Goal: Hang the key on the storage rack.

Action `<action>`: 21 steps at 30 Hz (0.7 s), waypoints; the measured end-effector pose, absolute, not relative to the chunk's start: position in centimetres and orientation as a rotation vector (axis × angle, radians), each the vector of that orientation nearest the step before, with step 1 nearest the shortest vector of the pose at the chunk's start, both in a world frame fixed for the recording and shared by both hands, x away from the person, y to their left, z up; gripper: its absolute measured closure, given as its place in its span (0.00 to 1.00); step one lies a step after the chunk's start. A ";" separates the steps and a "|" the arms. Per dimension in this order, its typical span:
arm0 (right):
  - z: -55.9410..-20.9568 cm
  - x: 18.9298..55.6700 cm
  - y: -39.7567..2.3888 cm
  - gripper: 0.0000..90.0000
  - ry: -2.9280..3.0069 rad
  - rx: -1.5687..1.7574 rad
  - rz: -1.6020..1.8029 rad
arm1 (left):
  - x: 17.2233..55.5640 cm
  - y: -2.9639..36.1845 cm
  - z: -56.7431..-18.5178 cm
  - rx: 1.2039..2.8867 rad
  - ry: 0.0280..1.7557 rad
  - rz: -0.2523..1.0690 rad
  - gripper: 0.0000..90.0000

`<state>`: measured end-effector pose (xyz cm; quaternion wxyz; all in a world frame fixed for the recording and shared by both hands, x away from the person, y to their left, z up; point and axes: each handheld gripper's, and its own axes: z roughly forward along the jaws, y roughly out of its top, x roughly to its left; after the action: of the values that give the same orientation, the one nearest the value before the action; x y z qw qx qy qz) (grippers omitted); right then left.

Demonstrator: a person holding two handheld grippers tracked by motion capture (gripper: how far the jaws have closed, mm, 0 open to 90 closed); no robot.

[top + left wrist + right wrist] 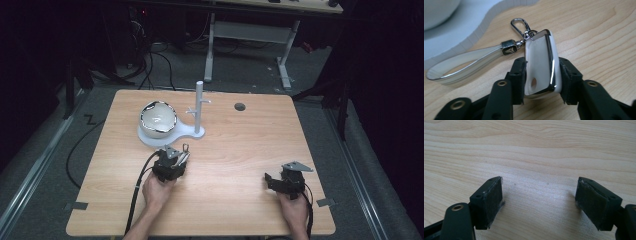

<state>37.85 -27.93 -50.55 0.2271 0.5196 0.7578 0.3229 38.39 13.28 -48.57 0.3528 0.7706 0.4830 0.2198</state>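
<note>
A white key fob (540,57) with chrome trim stands on edge on the wooden table (599,32), and my left gripper (543,68) is shut on it, one pad on each flat side. A chrome clasp (520,25) at its top joins a white strap loop (461,66) that lies flat towards the left. In the high view the left gripper (176,159) sits just in front of the white stand base (172,136), with the clasp (186,148) poking out. My right gripper (539,202) rests open over bare wood at the table's front right (272,180), nothing between its pads.
A white and chrome bowl (157,119) sits on the stand base, whose upright post (199,107) with short pegs rises on its right. A round cable hole (240,106) lies near the far edge. In the left gripper view the base edge (474,22) curves close beyond the strap.
</note>
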 end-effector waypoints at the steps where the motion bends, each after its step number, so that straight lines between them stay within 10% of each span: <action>1: -50.5 37.9 -27.9 0.24 2.088 1.432 0.890 | 38.4 13.3 -48.6 1.993 1.249 0.569 0.85; 21: -50.5 37.8 -27.9 0.24 2.087 1.432 0.890 | 37.4 14.0 -45.9 1.933 1.160 0.530 0.87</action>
<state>37.85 -27.93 -50.55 0.2272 0.5198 0.7576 0.3230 37.43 14.01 -45.92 0.4013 0.7645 0.4588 0.2098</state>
